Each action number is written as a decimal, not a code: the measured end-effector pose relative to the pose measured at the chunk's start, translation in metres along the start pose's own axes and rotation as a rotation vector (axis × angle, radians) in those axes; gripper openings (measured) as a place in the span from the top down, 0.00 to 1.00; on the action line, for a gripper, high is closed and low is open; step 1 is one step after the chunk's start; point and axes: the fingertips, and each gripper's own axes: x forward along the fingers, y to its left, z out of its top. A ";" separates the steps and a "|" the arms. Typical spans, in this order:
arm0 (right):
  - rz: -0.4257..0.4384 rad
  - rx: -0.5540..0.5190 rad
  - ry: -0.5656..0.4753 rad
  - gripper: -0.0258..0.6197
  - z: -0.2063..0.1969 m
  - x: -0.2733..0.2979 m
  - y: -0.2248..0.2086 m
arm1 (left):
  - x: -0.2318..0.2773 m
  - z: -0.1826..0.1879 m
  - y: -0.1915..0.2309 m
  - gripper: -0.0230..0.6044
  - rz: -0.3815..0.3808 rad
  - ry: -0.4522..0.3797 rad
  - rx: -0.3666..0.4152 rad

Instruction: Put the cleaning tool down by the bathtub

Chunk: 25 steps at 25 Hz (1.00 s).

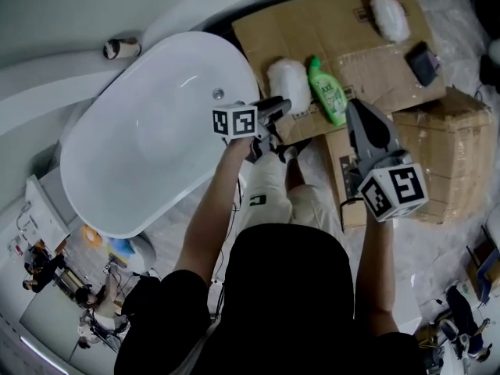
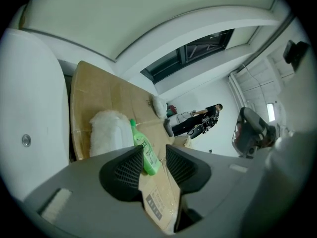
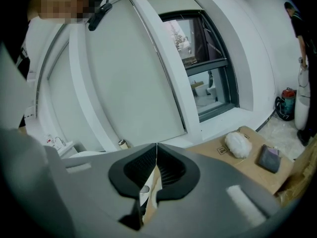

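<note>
bathtub (image 1: 141, 155) 1 | white fluffy dusters (image 1: 289, 80) (image 1: 389, 16) 2 | green bottle (image 1: 326, 92) 1

My left hand-held gripper (image 1: 283, 106) at right edge of white bathtub (image 1: 148, 131), just near fluffy white cleaning tool (image 1: 287, 78) lying on cardboard (image 1: 312, 22). Green bottle (image 1: 326, 91) right of tool. My right hand-held gripper (image 1: 356, 106) beside bottle.

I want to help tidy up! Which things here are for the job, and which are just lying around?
For the job: fluffy white cleaning tool, lying on the cardboard beside the bathtub; left gripper, open and empty.

Just lying about: green bottle; second fluffy white pad; dark pad; brown box; small roll.
</note>
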 end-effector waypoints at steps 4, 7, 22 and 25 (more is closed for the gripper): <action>0.020 0.001 -0.037 0.95 0.010 -0.006 0.008 | -0.016 0.000 -0.018 0.78 0.004 -0.014 0.012; 0.036 0.013 -0.047 0.95 0.009 -0.011 0.013 | -0.026 0.000 -0.037 0.79 -0.005 -0.033 0.025; 0.016 0.042 -0.045 0.95 -0.018 -0.023 0.039 | -0.076 -0.007 -0.097 0.87 -0.046 -0.053 0.268; -0.014 0.040 -0.066 0.95 -0.019 -0.031 0.052 | -0.092 -0.009 -0.103 0.90 -0.041 -0.060 0.339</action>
